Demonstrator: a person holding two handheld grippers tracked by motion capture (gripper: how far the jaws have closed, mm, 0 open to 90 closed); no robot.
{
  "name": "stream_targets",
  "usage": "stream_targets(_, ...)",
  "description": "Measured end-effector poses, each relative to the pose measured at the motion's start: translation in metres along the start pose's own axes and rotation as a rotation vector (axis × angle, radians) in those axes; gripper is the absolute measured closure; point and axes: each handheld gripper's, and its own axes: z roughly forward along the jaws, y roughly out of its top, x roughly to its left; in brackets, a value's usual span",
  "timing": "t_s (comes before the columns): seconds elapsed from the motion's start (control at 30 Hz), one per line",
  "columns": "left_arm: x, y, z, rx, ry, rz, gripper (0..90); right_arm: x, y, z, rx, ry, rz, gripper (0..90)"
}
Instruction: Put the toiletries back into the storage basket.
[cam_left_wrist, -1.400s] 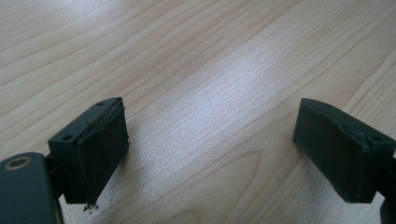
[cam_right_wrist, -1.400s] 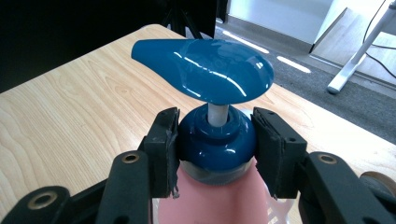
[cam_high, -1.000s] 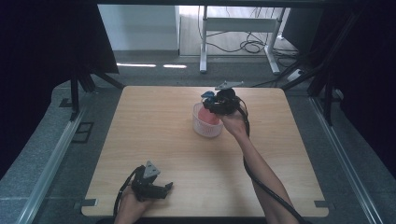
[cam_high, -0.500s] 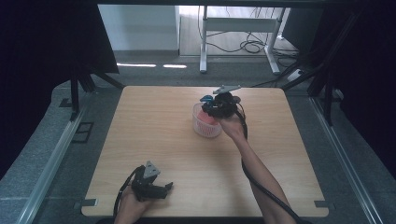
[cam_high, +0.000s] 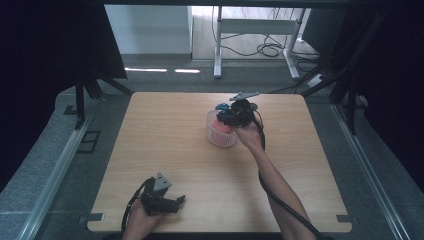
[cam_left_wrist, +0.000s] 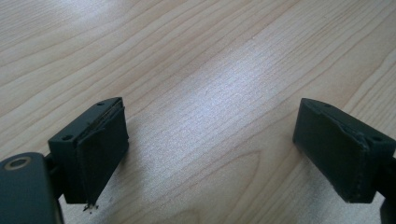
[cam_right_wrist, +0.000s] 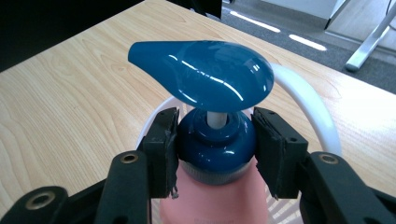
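A pink pump bottle (cam_right_wrist: 215, 200) with a glossy blue pump head (cam_right_wrist: 201, 74) stands upright inside a white round container (cam_right_wrist: 308, 107). My right gripper (cam_right_wrist: 215, 140) is shut on the bottle's blue collar just under the pump head, one pad on each side. In the high view the right gripper (cam_high: 232, 117) sits over the container (cam_high: 220, 139) at the table's far middle, and the blue head (cam_high: 221, 107) pokes out to its left. My left gripper (cam_high: 176, 202) rests near the front edge, open, with bare wood between its fingers (cam_left_wrist: 100, 149).
The wooden table (cam_high: 165, 145) has wide free room on its left half and in front of the container. Beyond the far edge are a grey floor, a metal desk frame (cam_high: 217, 50) and loose cables (cam_high: 270, 50). Dark curtains hang on both sides.
The right gripper, still shut on the bottle, has shifted very slightly toward me. The left gripper has stayed where it was.
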Motion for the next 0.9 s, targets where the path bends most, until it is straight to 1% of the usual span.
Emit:
stream_targets(0.03,0.000,0.000,0.000,0.000,0.000,0.000,9.9,0.000,-0.001,0.000,0.000,0.005,0.005,51.5)
stream_targets(0.17,0.000,0.000,0.000,0.000,0.000,0.000,9.9,0.003,-0.003,0.000,0.001,0.014,-0.016,50.4)
stream_targets(0.27,0.000,0.000,0.000,0.000,0.000,0.000,9.9,0.004,-0.002,0.000,0.009,0.004,-0.029,48.7)
stream_targets(0.4,0.000,0.000,0.000,0.000,0.000,0.000,9.9,0.004,-0.001,0.000,0.013,0.003,-0.031,45.0)
stream_targets(0.57,0.000,0.000,0.000,0.000,0.000,0.000,9.9,0.005,0.000,-0.002,0.012,0.006,-0.039,35.6)
stream_targets(0.67,0.000,0.000,0.000,0.000,0.000,-0.001,9.9,0.006,0.000,-0.003,0.007,0.002,-0.060,29.3)
stream_targets(0.77,0.000,0.000,0.000,-0.001,0.000,0.000,9.9,0.008,0.001,-0.006,0.002,-0.002,-0.084,25.3)
stream_targets(0.9,0.000,0.000,0.000,-0.001,0.000,0.000,9.9,0.010,0.002,-0.011,-0.009,-0.001,-0.091,20.0)
